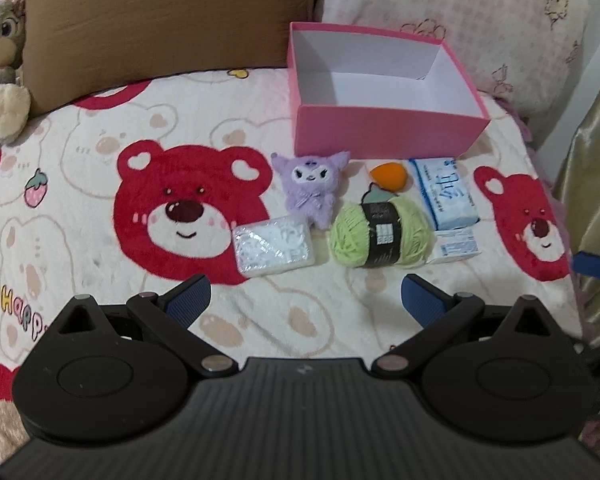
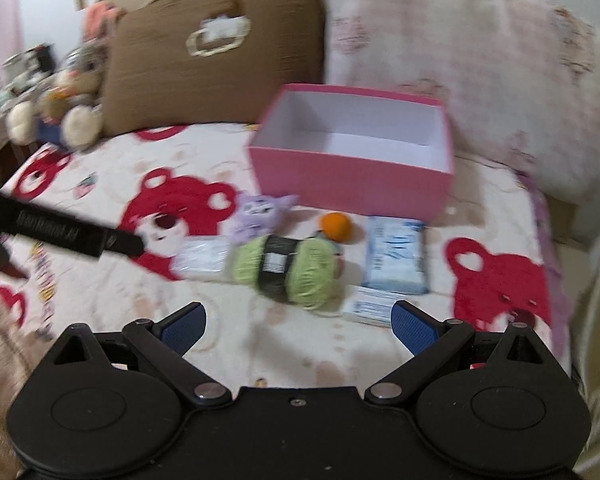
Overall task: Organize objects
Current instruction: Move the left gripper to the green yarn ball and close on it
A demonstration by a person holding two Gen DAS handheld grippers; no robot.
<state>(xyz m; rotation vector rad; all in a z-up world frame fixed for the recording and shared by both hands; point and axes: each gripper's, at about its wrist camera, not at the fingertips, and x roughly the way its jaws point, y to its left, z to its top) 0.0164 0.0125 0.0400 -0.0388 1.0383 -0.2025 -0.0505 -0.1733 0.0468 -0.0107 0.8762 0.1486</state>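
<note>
An empty pink box (image 1: 384, 132) (image 2: 348, 184) stands open on the bed. In front of it lie a purple plush toy (image 1: 310, 186) (image 2: 260, 212), an orange sponge (image 1: 389, 176) (image 2: 335, 226), a green yarn ball (image 1: 380, 232) (image 2: 288, 266), a clear packet of white bits (image 1: 274, 246) (image 2: 202, 256), a blue tissue pack (image 1: 446, 194) (image 2: 396, 256) and a small white-blue carton (image 1: 456, 246) (image 2: 368, 306). My left gripper (image 1: 306, 300) is open and empty, just short of the packet and yarn. My right gripper (image 2: 298, 324) is open and empty, near the yarn and carton.
A bear-print blanket (image 1: 100, 208) covers the bed. A brown pillow (image 1: 168, 20) and a pink floral pillow (image 1: 480, 12) lean behind the box. A plush rabbit (image 1: 2, 60) sits at the far left. The left gripper's black body (image 2: 60, 232) shows in the right wrist view.
</note>
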